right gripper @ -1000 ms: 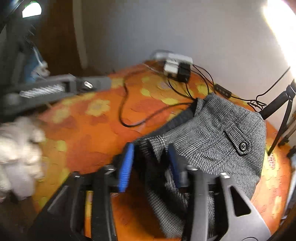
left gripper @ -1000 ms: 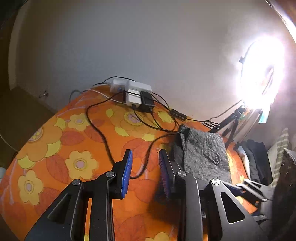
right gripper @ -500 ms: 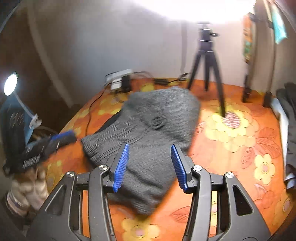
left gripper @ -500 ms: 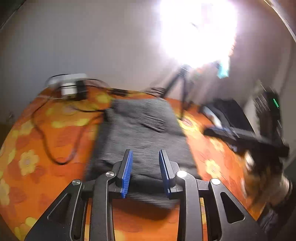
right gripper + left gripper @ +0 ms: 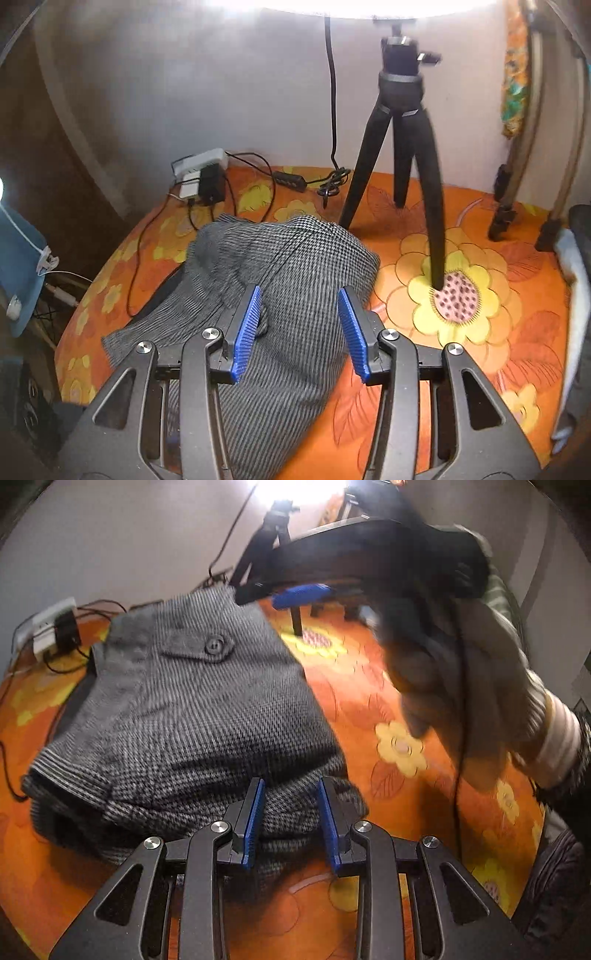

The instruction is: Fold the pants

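The grey houndstooth pants (image 5: 192,716) lie folded in a stack on the orange flowered cloth (image 5: 369,701), buttoned back pocket (image 5: 214,646) facing up. My left gripper (image 5: 291,794) is open and empty, its blue pads just over the near edge of the stack. My right gripper (image 5: 301,299) is open and empty above the pants (image 5: 295,280). In the left wrist view the right gripper (image 5: 332,576) and the hand holding it are blurred over the far right side of the pants.
A black tripod (image 5: 402,155) stands on the cloth right of the pants. A white power strip with plugs (image 5: 201,173) and black cables (image 5: 136,266) lie at the back left. More stand legs (image 5: 517,206) and dark clothes (image 5: 580,236) are at the right.
Both grippers have swung round to face the pants and moved close over the stack. The right gripper now passes across the left wrist view. Both stay open.
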Available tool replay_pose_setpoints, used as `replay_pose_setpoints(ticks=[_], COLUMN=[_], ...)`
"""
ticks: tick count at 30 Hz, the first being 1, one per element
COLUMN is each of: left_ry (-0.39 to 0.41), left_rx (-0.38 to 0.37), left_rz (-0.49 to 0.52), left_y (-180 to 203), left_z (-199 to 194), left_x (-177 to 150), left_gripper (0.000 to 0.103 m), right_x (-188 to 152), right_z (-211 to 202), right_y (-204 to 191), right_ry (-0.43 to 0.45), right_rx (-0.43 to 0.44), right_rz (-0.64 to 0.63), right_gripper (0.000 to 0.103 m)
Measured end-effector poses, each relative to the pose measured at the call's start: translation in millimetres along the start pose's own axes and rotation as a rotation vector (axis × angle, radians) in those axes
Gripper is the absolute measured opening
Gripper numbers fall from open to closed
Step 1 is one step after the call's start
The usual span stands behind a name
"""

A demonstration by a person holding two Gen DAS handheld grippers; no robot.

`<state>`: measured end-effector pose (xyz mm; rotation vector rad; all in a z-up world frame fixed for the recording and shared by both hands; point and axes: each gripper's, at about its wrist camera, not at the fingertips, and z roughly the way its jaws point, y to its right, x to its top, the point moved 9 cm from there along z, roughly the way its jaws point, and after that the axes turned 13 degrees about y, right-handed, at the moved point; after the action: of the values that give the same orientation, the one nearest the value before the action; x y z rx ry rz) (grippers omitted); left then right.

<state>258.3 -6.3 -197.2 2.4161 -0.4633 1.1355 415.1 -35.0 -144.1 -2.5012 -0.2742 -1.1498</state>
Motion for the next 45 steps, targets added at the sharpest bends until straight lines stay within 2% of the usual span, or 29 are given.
replay_pose_setpoints(ticks=[10, 15, 20, 21, 23, 24, 26, 28, 31, 34, 39, 45], left_ry=[0.008, 0.008, 0.048, 0.071, 0.118, 0.147, 0.179, 0.167, 0.172, 0.116, 0.085, 0.099], left_rx=[-0.027, -0.034, -0.052, -0.050, -0.024, -0.004, 0.030, 0.036, 0.098, 0.090, 0.115, 0.131], left_rz=[-0.017, -0.042, -0.094, -0.107, -0.125, -0.137, -0.197, -0.271, -0.375, -0.465, -0.457, -0.442], left_y=[-2.5, -6.6, -11.1, -16.1, -30.4, -40.0, -65.8, -90.3, -128.1, -151.0, -161.6, -172.4], left_z=[-6.7, -8.1, -25.3, -32.5, -44.1, -51.0, -60.0, -60.1, -54.7, -37.2, -21.8, -15.6], left_x=[-8.7, -11.1, 3.9, 12.2, 27.1, 34.5, 46.9, 49.6, 48.8, 41.4, 42.1, 47.2], left_gripper=[0.027, 0.028, 0.028, 0.030, 0.055, 0.059, 0.067, 0.073, 0.074, 0.074, 0.074, 0.074], right_x=[-7.4, -9.2, -3.5, -2.5, -2.7, -3.2, -6.2, -13.0, -23.9, -32.1, -39.0, -43.6], right_z=[62.8, 70.0, 50.1, 44.2, 28.8, 21.7, 5.5, -7.2, -16.2, -22.0, -17.4, -3.7], right_y=[18.5, 10.2, 17.7, 20.1, 25.6, 26.5, 30.2, 34.3, 39.5, 46.2, 52.6, 54.9], right_ry=[-0.054, -0.054, -0.029, -0.021, -0.003, 0.003, 0.016, 0.006, -0.029, -0.044, -0.047, -0.061], right_rx=[-0.068, -0.100, -0.082, -0.078, -0.065, -0.061, -0.050, -0.024, 0.003, 0.020, 0.044, 0.064], right_rz=[0.036, -0.016, 0.043, 0.056, 0.090, 0.105, 0.138, 0.168, 0.208, 0.255, 0.315, 0.358], right_gripper=[0.046, 0.049, 0.049, 0.049, 0.052, 0.055, 0.070, 0.071, 0.071, 0.071, 0.071, 0.071])
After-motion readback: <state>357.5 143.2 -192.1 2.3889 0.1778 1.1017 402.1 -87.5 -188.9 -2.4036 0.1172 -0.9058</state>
